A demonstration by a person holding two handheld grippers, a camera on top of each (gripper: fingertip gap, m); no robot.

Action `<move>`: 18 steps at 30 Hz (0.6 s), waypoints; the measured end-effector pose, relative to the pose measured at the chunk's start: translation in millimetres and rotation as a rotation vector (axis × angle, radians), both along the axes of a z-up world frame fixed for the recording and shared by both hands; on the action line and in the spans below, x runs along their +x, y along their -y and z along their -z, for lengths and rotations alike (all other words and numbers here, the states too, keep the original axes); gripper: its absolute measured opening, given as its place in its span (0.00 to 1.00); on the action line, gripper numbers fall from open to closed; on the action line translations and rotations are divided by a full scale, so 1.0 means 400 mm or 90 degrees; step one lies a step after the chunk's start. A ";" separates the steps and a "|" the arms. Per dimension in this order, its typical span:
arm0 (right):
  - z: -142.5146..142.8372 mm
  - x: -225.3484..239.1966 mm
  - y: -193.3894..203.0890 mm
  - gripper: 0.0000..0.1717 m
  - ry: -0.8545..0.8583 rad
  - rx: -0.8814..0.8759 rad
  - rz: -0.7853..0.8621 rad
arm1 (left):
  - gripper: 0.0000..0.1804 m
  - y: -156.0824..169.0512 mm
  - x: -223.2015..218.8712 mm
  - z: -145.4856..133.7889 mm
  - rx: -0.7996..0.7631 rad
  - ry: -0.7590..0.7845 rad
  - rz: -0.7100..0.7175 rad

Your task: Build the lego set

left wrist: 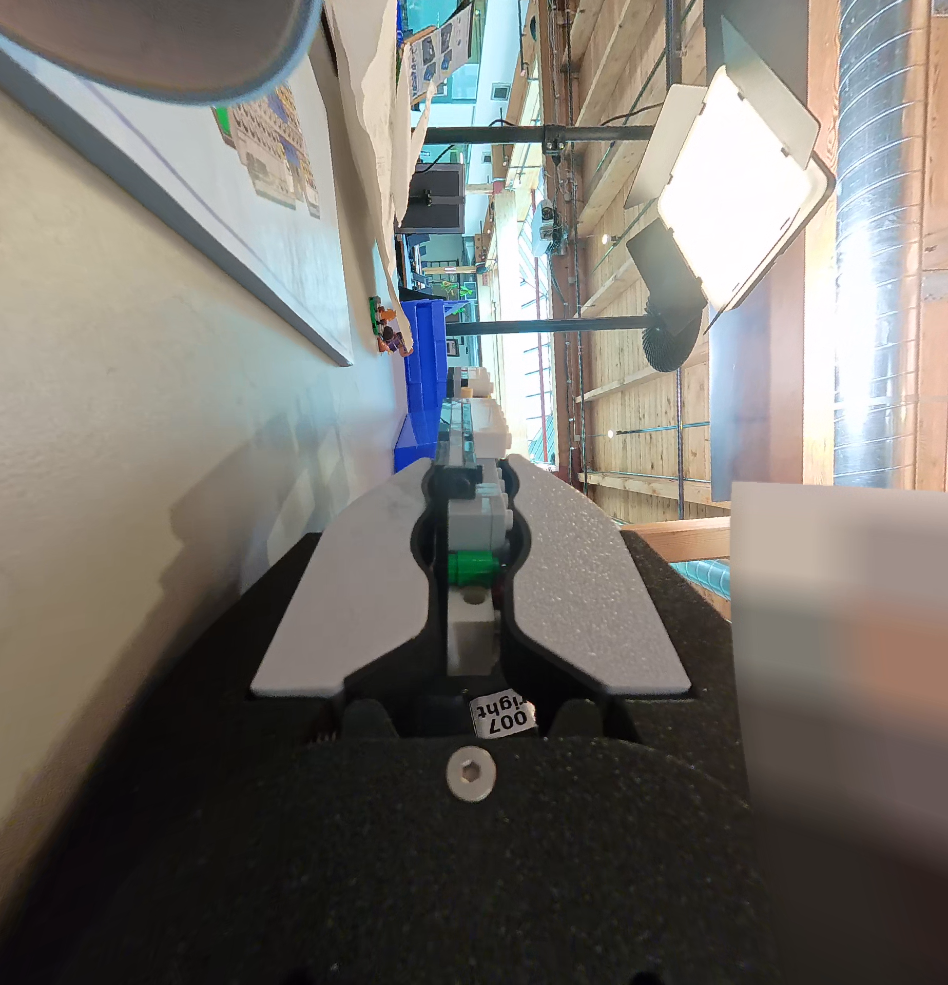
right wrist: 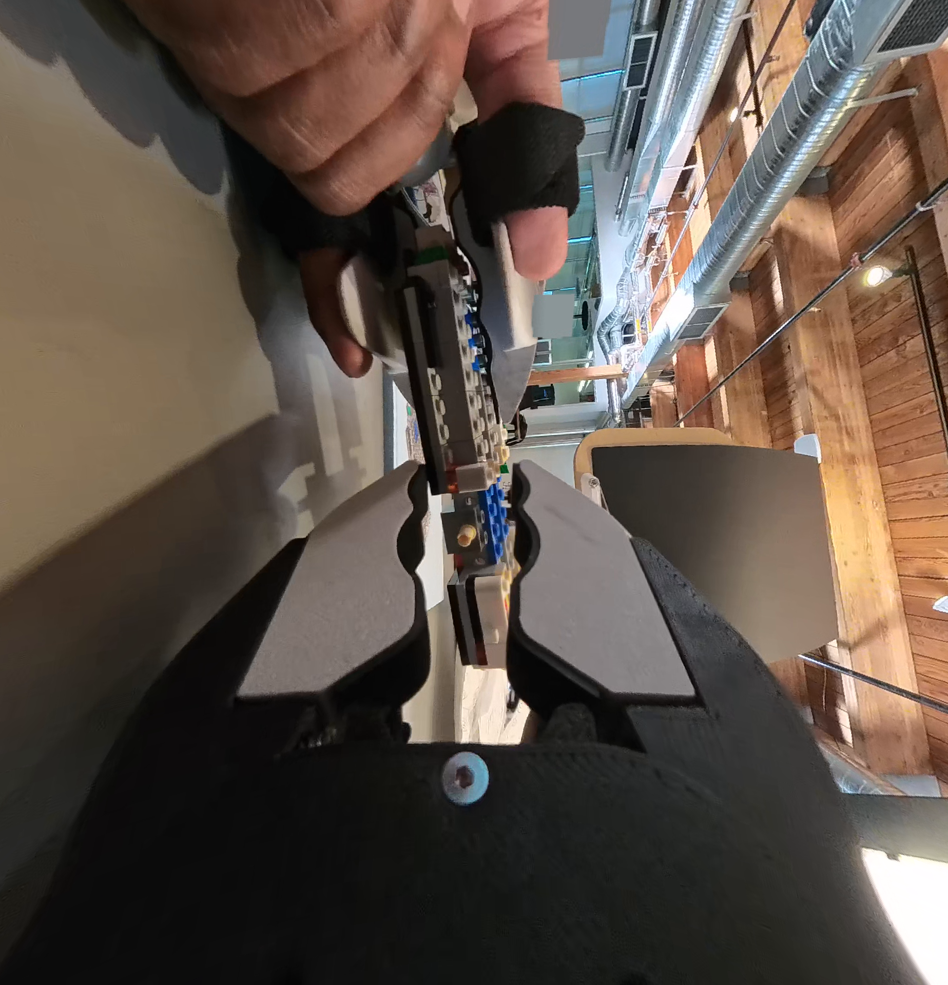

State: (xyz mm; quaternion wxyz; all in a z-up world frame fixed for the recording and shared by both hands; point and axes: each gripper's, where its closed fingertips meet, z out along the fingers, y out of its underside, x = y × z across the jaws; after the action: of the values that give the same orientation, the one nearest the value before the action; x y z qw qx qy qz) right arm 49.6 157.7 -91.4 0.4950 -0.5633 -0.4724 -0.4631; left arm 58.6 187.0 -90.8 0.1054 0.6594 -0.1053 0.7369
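Claws meet on one brick model [right wrist: 461, 384]: left claw [left wrist: 466, 479] clamps its white-and-grey end, right claw [right wrist: 469, 474] stands part open around the blue-studded end, gap showing. Light, stiff, likely snaps apart; grip flat sides above the desk [left wrist: 141, 426].

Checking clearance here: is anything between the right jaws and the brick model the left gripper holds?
Nothing visible does: the brick model already reaches with its near end between the jaws of the right gripper.
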 end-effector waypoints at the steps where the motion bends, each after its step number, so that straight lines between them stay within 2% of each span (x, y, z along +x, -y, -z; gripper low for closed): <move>1: 0.001 0.000 0.000 0.16 0.001 -0.003 -0.001 | 0.11 0.000 0.000 -0.001 0.002 0.001 0.000; 18: 0.013 -0.006 0.007 0.14 0.023 -0.028 -0.009 | 0.11 0.006 -0.001 0.006 0.001 -0.014 0.004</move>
State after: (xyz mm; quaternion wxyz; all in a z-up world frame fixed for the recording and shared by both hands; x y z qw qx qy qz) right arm 47.3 155.0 -96.7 0.4771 -0.5623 -0.4956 -0.4589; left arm 58.2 184.7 -93.3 0.1082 0.6670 -0.1067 0.7294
